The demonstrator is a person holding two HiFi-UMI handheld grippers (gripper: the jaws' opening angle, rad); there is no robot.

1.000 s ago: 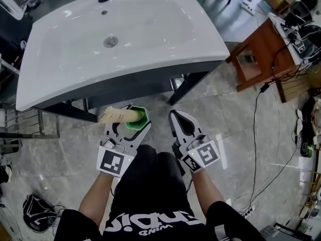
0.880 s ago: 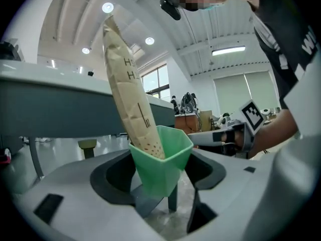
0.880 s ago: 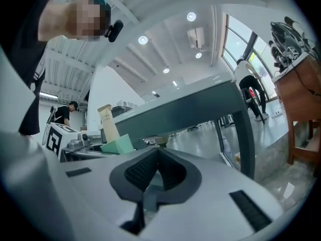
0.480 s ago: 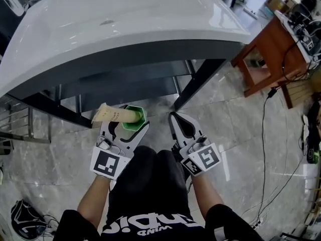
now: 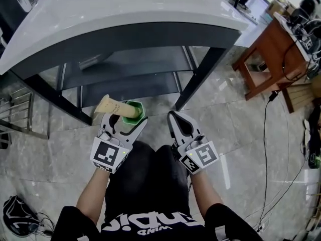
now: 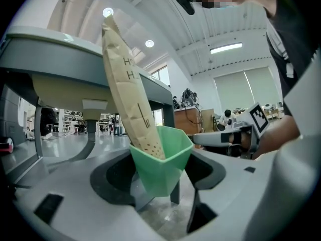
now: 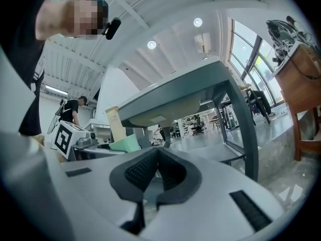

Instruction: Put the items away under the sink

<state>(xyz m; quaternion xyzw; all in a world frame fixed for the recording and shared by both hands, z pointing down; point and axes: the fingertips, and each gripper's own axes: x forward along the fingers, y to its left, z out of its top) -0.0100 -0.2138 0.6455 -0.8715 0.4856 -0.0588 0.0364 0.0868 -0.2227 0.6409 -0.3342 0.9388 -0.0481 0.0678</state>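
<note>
A green cup [image 5: 134, 109] with a beige tube [image 5: 111, 106] lying out of it to the left is clamped in my left gripper [image 5: 126, 117], which is shut on the cup. In the left gripper view the cup [image 6: 160, 162] fills the gap between the jaws and the tube [image 6: 128, 94] stands up from it. My right gripper [image 5: 174, 115] hovers beside it on the right, shut and empty; its pads meet in the right gripper view [image 7: 156, 159]. Both grippers are level in front of the dark under-sink shelves [image 5: 130, 62]. The white sink [image 5: 125, 14] is above them.
The dark vanity frame has a slanted leg [image 5: 198, 79] just right of the grippers and a lower shelf [image 5: 130, 87]. A wooden stool [image 5: 271, 54] stands at the right, with cables [image 5: 266, 134] on the marble floor. A metal rack [image 5: 15, 114] is at the left.
Both grippers have sunk in front of the sink, the left still holding the cup. The view has dropped from the basin's top to the shelves beneath it.
</note>
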